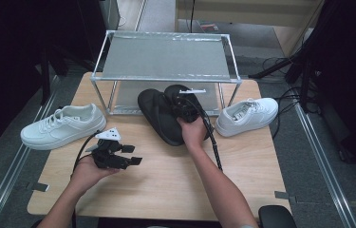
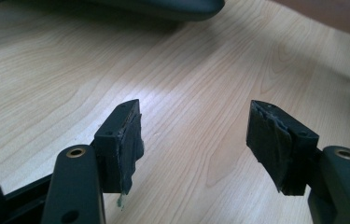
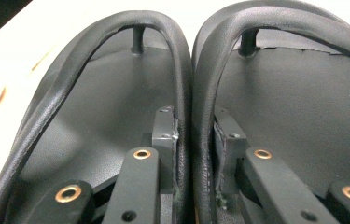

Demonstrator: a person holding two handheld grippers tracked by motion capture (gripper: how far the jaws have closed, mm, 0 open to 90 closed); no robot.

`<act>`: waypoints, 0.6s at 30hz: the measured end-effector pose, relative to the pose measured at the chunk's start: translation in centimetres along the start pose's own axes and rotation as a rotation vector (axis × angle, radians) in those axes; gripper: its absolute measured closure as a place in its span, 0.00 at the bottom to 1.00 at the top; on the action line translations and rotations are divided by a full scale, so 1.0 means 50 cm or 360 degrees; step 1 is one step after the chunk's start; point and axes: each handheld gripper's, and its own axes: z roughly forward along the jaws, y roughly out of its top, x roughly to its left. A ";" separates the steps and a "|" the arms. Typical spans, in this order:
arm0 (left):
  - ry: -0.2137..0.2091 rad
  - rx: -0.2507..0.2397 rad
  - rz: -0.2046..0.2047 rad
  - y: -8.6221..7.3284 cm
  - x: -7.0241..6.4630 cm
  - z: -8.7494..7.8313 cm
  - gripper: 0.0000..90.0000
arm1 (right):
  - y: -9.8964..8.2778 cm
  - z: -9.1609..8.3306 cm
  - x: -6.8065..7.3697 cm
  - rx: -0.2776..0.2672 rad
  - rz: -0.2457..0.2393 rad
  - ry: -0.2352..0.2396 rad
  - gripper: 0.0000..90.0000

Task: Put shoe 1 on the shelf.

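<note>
— Tongs first: how do the left tongs (image 1: 135,160) stand?
— Wide apart, with nothing between them, low over the bare bench (image 1: 166,190) at its near left. In the left gripper view both pads (image 2: 130,144) hang just above the wood.
— What lies beyond them?
— One white sneaker (image 1: 64,126) at the bench's left edge, toe pointing left.
— And the right tongs (image 3: 195,149)?
— Clamped on the two inner straps (image 3: 189,93) of a pair of black flip-flops (image 1: 159,116), pressed side by side. That pair sits mid-bench, toes towards the wire shelf (image 1: 166,57), just at its open lower level.
— Anything further right?
— Another white sneaker (image 1: 247,115), beside the shelf's right leg, near the flip-flops but apart from them.
</note>
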 end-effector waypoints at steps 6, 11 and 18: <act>-0.0013 -0.0002 0.0009 0.007 0.001 0.005 0.40 | -0.005 0.022 -0.005 -0.0030 -0.0009 -0.0071 0.83; -0.0018 0.0005 -0.0028 0.008 0.012 0.010 0.40 | -0.006 0.028 -0.009 -0.0065 -0.0033 -0.0087 0.82; 0.0003 0.0024 -0.0024 0.021 0.018 0.012 0.41 | -0.004 0.021 -0.016 -0.0050 -0.0016 -0.0042 0.66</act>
